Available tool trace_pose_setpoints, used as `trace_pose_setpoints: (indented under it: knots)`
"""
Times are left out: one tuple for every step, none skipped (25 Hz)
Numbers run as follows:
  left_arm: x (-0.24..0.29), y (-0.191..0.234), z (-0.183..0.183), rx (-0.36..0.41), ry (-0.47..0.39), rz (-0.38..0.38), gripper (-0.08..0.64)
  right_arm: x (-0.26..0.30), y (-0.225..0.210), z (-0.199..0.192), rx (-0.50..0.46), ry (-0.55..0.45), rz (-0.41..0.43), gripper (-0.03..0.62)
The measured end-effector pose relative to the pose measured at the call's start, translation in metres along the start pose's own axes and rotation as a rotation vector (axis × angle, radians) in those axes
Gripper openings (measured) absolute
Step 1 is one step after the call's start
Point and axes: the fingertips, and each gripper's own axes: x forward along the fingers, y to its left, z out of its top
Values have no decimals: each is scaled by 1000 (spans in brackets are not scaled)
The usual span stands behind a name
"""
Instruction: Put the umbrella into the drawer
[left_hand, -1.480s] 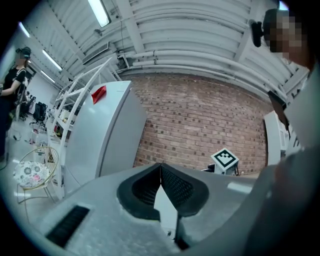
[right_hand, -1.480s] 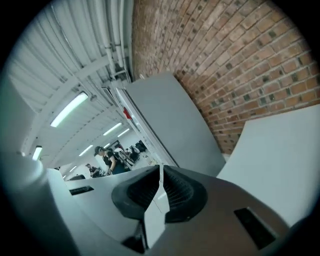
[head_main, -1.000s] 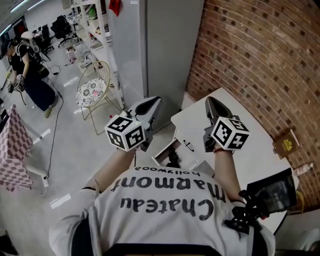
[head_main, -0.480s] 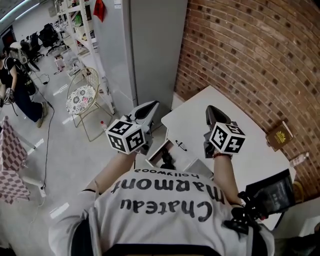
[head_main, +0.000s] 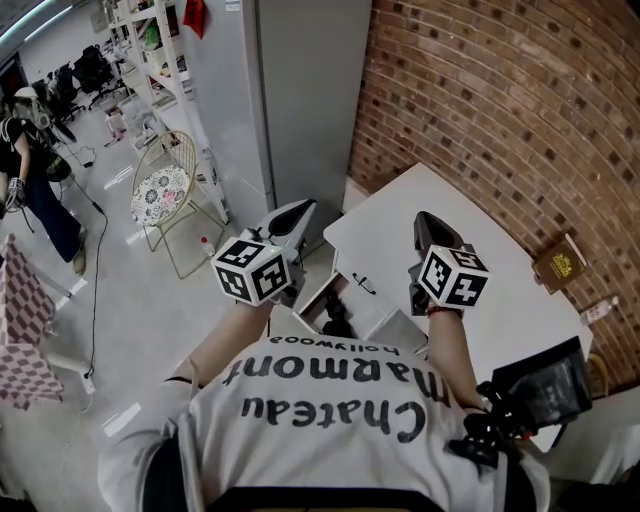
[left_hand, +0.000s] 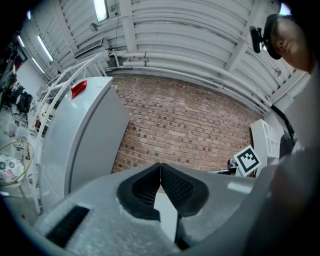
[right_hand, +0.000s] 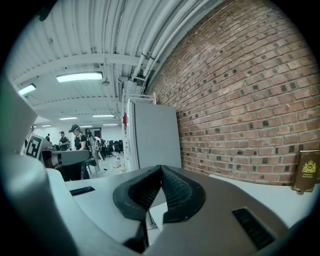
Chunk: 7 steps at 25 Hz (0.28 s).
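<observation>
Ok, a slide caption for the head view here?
Person holds left gripper and right gripper, both shut and empty, near a white table and its open drawer.

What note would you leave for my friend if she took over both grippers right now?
Left gripper: jaws shut, empty, in the air beside the table.
Right gripper: jaws shut, empty, over the table.
Drawer: open under the table's edge. A dark thing lies in it, probably the umbrella, but I can't tell for sure.
Done: umbrella likely in.
Left: check that, then maybe push the drawer shut.
</observation>
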Motion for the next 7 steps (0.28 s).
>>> trace_pose_setpoints:
  knots:
    - [-1, 1, 0, -2, 0, 2, 17, 0, 1, 0, -3, -1, -1, 14]
    - [-1, 3, 0, -5, 0, 5, 17, 0, 1, 0, -5, -1, -2, 14]
    - [-2, 4, 0, -6, 0, 7, 17, 1, 2, 1, -6, -1, -2, 14]
    - [-2, 6, 0, -7, 0, 9, 17, 3, 2, 1, -6, 0, -2, 14]
    - [-2, 7, 0, -7, 1, 10, 17, 4, 2, 0, -7, 2, -3, 14]
    - [-2, 8, 0, -7, 2, 11, 16, 5, 2, 0, -7, 4, -5, 14]
    - [-2, 9, 0, -6, 4, 12, 17, 5, 1, -1, -7, 7, -7, 14]
